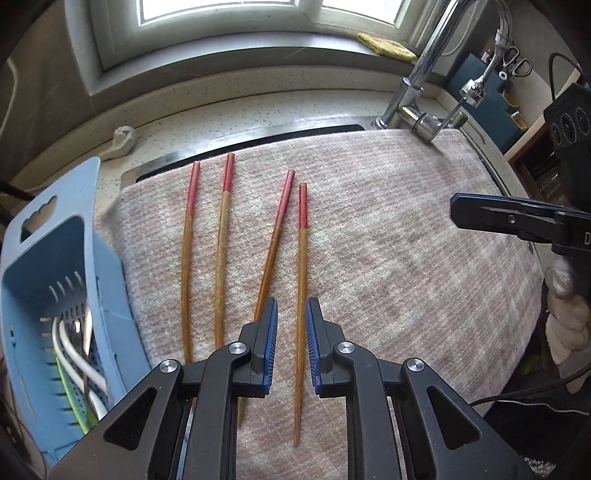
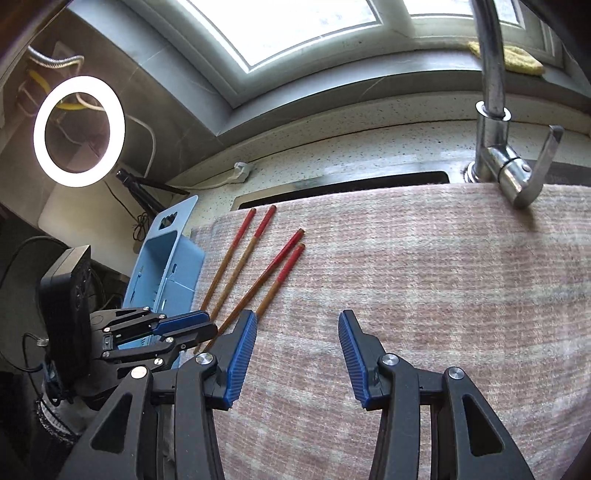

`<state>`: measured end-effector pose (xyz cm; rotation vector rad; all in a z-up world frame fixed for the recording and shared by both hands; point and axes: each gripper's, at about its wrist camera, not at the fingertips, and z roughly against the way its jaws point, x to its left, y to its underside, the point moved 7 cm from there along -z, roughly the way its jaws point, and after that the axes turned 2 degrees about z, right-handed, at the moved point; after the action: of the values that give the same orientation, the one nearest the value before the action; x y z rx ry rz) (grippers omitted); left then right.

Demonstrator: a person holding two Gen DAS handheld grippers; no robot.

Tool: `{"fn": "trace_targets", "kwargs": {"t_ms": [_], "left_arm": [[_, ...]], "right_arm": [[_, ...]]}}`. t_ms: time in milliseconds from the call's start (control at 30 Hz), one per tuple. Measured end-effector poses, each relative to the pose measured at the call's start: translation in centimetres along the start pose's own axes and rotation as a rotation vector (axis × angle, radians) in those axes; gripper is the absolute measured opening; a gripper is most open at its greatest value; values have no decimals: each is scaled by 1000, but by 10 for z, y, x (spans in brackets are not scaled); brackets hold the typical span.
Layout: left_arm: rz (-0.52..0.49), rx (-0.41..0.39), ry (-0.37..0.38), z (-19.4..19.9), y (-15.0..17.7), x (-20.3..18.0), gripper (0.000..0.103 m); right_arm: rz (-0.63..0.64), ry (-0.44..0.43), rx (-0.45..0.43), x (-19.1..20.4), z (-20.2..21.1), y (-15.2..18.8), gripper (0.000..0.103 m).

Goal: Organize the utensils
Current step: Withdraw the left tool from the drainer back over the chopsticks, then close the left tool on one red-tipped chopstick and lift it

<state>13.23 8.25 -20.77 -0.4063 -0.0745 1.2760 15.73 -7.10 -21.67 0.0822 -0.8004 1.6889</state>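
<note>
**Sink-top inventory: four chopsticks, one caddy**

A pinkish cloth (image 1: 388, 258) covered the sink below the window (image 1: 229, 11). I logged four red-tipped chopsticks (image 1: 186, 266) lying side by side on it, at twelve o'clock from my left gripper (image 1: 291, 347). The blue utensil caddy (image 1: 62, 295) stood at nine o'clock. Left jaws: narrowly parted above the rightmost stick, not pinching it. My right gripper (image 2: 297, 354): open, empty.

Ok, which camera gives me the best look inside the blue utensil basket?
The left wrist view. It looks down into the blue utensil basket, showing its slotted floor and the white and green handles already lying inside. The right wrist view shows only the basket's outer wall and hanging tab, partly behind the left gripper; its contents are hidden.
</note>
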Motion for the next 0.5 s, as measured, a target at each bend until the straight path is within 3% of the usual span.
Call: {"fn": "trace_targets", "kwargs": {"t_ms": [500], "left_arm": [[-118,132,-90,-40,-5,9,14]], "right_arm": [[-122,2,-11,-39,15,12,42]]}}
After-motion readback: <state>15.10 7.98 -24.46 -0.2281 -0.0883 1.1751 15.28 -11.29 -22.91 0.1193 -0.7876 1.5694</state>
